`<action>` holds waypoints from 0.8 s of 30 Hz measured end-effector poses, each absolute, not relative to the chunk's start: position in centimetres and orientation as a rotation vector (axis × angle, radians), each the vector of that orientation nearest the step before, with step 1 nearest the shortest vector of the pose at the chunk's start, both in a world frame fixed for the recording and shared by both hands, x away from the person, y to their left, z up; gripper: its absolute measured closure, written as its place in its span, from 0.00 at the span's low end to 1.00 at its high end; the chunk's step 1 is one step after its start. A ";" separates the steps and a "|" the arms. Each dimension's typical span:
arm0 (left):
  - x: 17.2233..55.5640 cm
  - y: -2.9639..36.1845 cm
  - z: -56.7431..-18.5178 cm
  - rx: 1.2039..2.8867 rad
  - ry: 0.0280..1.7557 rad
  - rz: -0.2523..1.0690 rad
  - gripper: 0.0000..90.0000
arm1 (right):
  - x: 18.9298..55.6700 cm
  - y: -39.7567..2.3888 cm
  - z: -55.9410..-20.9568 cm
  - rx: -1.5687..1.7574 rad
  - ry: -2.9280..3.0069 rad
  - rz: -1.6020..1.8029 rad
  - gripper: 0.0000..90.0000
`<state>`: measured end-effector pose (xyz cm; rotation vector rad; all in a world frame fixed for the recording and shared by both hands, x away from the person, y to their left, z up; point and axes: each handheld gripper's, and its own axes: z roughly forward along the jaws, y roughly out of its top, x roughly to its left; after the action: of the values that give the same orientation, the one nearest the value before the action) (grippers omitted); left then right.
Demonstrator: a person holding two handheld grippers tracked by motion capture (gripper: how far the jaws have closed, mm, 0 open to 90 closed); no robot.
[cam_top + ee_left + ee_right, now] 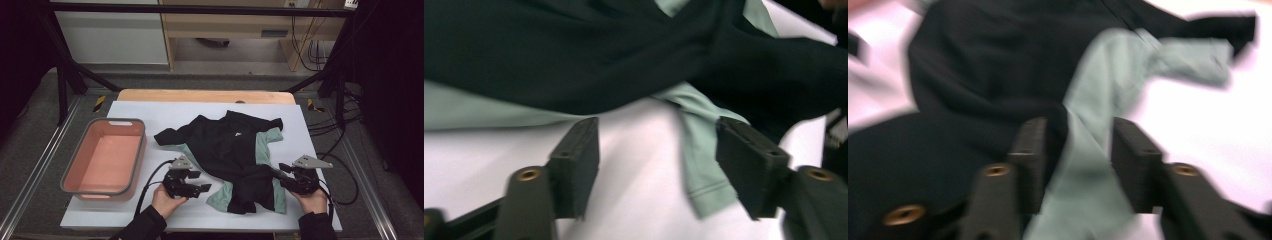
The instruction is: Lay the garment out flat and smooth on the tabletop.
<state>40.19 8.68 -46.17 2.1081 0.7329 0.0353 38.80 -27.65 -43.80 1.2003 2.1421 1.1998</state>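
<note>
A black shirt (230, 150) with mint-green side panels lies crumpled on the white sheet (150, 112). My left gripper (200, 182) is at the shirt's lower left corner. In the left gripper view its jaws (659, 165) stand open over the sheet, and a mint hem (701, 165) lies just inside the right jaw. My right gripper (282, 172) is at the shirt's lower right edge. In the blurred right gripper view it (1078, 160) is open, with a mint panel (1098, 90) running between the jaws; the pads do not press it.
A pink basin with a grey rim (80, 187) stands on the sheet at the left, nothing in it. The wooden table edge (200, 95) shows behind the sheet. Cables (340, 125) hang at the right, beyond the sheet.
</note>
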 end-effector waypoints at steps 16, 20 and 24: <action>38.7 5.6 -47.4 2.280 0.690 0.020 0.95 | 40.5 -18.2 -43.8 0.968 2.350 1.191 0.52; 38.3 6.3 -46.7 2.301 0.676 0.056 0.96 | 41.5 -15.9 -44.6 0.920 2.428 1.123 0.59; 37.9 7.9 -46.0 2.292 0.690 0.060 0.97 | 42.1 -13.8 -45.5 0.868 2.492 1.038 0.75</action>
<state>37.94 7.87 -45.98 2.2915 0.6902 0.0596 42.12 -13.85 -45.51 0.8681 2.4921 1.0382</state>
